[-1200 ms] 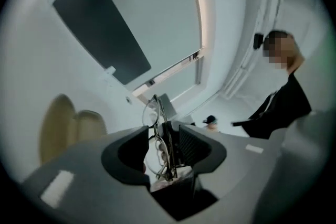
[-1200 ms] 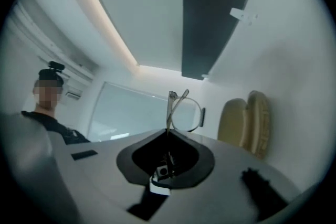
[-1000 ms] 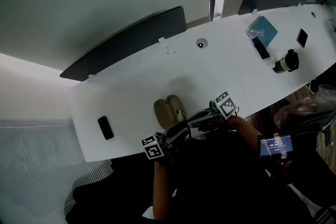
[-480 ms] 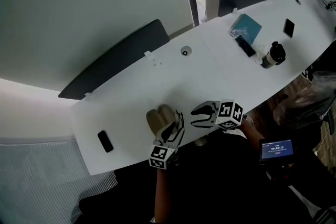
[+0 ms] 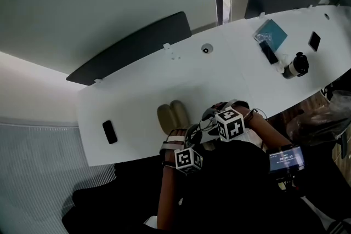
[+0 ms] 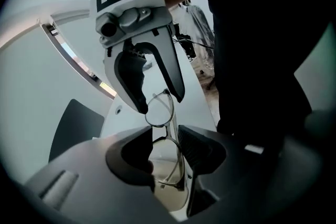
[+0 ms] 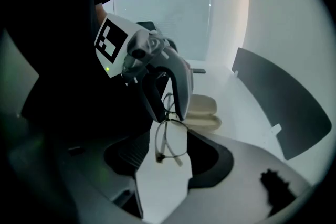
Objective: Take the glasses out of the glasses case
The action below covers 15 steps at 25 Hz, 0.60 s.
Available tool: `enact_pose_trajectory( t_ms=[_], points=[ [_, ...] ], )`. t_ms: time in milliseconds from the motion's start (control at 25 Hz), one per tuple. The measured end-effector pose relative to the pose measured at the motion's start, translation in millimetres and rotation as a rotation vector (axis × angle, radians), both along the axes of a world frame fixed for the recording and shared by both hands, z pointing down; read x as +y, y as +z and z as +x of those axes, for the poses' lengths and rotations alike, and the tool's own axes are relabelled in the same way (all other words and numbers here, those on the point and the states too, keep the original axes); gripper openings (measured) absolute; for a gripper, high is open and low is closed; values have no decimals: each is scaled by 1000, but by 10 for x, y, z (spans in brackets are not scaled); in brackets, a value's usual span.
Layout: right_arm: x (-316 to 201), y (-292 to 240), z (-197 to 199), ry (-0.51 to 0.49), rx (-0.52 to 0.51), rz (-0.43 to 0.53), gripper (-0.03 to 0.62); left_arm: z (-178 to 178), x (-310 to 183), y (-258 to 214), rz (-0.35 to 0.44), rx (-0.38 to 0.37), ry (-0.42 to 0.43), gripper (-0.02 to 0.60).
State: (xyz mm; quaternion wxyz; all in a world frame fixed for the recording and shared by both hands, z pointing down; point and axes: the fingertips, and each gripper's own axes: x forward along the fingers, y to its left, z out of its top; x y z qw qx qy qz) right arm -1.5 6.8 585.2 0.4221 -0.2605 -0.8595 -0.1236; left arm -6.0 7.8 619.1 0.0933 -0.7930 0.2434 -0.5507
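Glasses are out of the open case and held up between my two claws, near the table edge. My left claw is clamped on the frame. My right claw is opening around a lens, not pressing. Tip imo: hold the left grip gentle and back the right straight off so it doesn't snag an arm.

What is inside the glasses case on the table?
The glasses case lies open on the table. Its two beige halves look empty, but they show too small to be sure. The glasses are outside it, held in the left gripper's jaws.
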Motion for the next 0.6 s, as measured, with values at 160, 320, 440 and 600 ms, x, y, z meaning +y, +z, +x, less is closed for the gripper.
enact_pose_trajectory(
  t_ms=[160, 320, 440, 600],
  points=[
    [32, 163, -138, -9, 24, 21, 227, -86, 24, -119, 30, -20, 8, 134],
    [33, 298, -230, -9, 50, 17, 227, -94, -19, -102, 51, 8, -14, 29],
    [-43, 442, -271, 25, 60, 35, 227, -126, -277, 99, 82, -28, -21, 28],
    [-376, 503, -301, 143, 27, 142, 224, -132, -522, -21, 125, 17, -46, 27]
  ],
)
